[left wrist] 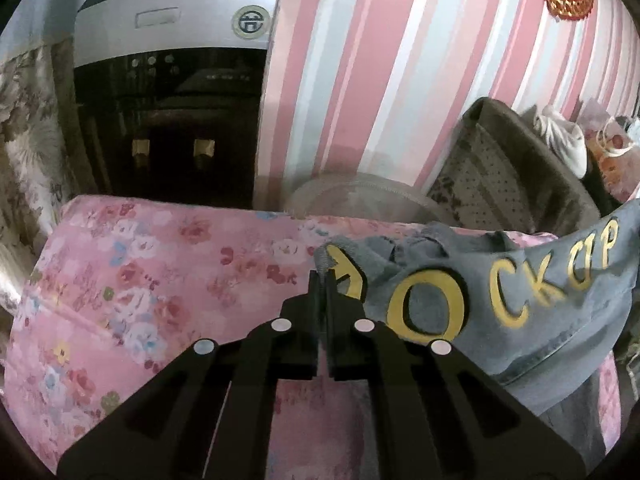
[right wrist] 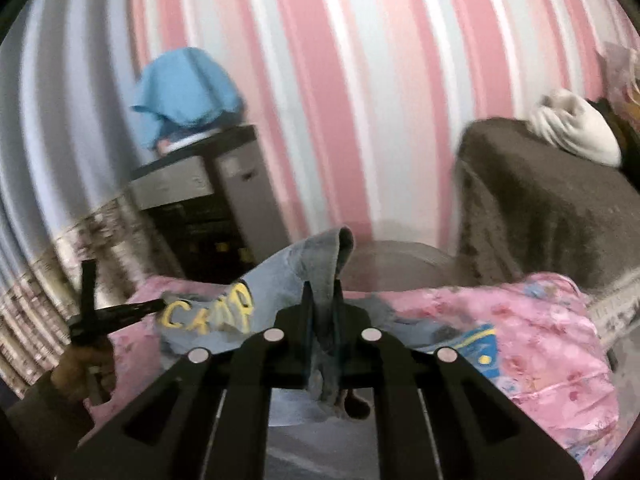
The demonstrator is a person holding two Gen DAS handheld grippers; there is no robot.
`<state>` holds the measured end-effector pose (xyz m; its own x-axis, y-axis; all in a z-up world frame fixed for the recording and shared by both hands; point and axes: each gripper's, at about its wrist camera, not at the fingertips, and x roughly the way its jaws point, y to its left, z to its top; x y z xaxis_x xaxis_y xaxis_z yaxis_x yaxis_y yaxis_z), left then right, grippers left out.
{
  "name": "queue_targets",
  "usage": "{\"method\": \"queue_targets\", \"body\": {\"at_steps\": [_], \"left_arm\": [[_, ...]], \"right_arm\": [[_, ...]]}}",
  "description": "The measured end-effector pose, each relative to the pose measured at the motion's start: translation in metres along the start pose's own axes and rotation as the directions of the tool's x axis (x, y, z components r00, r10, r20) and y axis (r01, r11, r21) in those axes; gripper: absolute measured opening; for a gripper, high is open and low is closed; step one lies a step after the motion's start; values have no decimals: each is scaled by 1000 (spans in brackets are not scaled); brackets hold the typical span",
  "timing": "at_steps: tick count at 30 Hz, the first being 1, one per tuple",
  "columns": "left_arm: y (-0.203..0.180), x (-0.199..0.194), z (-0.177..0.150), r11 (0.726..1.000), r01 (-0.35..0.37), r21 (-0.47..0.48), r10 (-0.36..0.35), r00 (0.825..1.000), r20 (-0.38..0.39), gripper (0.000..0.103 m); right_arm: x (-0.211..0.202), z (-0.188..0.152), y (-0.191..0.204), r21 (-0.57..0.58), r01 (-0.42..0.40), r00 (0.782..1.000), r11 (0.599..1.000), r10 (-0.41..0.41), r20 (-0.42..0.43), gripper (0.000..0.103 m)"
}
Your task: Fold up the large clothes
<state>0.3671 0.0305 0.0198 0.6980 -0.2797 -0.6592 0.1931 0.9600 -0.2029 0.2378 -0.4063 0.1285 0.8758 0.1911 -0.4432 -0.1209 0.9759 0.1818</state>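
Note:
A large grey garment [left wrist: 500,300] with gold letters hangs stretched above a pink floral bedspread [left wrist: 140,280]. My left gripper [left wrist: 323,276] is shut on the garment's left edge and holds it up. My right gripper [right wrist: 322,292] is shut on a bunched fold of the same garment [right wrist: 320,264], lifted off the bedspread [right wrist: 520,320]. The left gripper also shows in the right wrist view [right wrist: 160,304], clamped on the cloth beside the gold letters.
A dark water dispenser [left wrist: 168,100] stands behind the bed by the pink striped wall [left wrist: 380,80]. A brown covered chair [left wrist: 512,176] holding white cloth stands at the right. A blue cloth [right wrist: 188,88] lies on the dispenser. A floral curtain [left wrist: 24,140] hangs at the left.

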Motion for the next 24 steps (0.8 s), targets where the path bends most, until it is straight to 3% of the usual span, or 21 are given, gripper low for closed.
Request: {"method": "queue_targets", "body": {"at_steps": [3, 6, 7, 10, 11, 12, 13, 14, 16, 18, 21, 23, 24], "left_arm": [[-13, 13, 4, 1000, -8, 8, 8, 1000, -6, 8], [-15, 14, 2, 999, -17, -40, 16, 1000, -8, 80], [-15, 10, 0, 999, -10, -51, 10, 1000, 9, 90], [-26, -4, -15, 1000, 11, -24, -12, 1000, -5, 91], [-34, -8, -25, 1000, 31, -1, -31, 999, -21, 92], [-43, -11, -34, 999, 38, 28, -38, 999, -34, 94], [-50, -11, -41, 998, 32, 55, -29, 999, -45, 95], [-62, -6, -53, 994, 7, 109, 1, 997, -74, 95], [-72, 9, -69, 985, -44, 166, 64, 991, -120, 94], [-70, 37, -85, 986, -59, 156, 94, 968, -232, 85], [-65, 38, -90, 992, -49, 116, 75, 970, -230, 83], [-70, 29, -87, 989, -45, 140, 75, 974, -212, 68], [-73, 23, -85, 985, -55, 162, 87, 976, -200, 67]], "right_arm": [[18, -14, -39, 72, 81, 995, 994, -77, -57, 8], [42, -46, -70, 100, 134, 978, 986, -115, -176, 8], [48, -57, -76, 103, 134, 972, 986, -110, -208, 9], [58, -87, -88, 111, 129, 958, 985, -95, -270, 13], [59, -94, -88, 116, 120, 958, 986, -84, -275, 19], [60, -100, -88, 114, 108, 956, 988, -72, -284, 28], [59, -103, -86, 112, 100, 956, 989, -64, -286, 48], [60, -104, -84, 114, 92, 957, 989, -56, -285, 60], [60, -106, -78, 111, 79, 956, 991, -44, -290, 61], [57, -105, -73, 85, 88, 955, 992, -60, -289, 62], [45, -103, -70, 69, 84, 963, 994, -63, -262, 62], [33, -96, -64, 38, 88, 971, 995, -77, -227, 67], [28, -93, -63, 29, 90, 975, 995, -82, -206, 67]]}}
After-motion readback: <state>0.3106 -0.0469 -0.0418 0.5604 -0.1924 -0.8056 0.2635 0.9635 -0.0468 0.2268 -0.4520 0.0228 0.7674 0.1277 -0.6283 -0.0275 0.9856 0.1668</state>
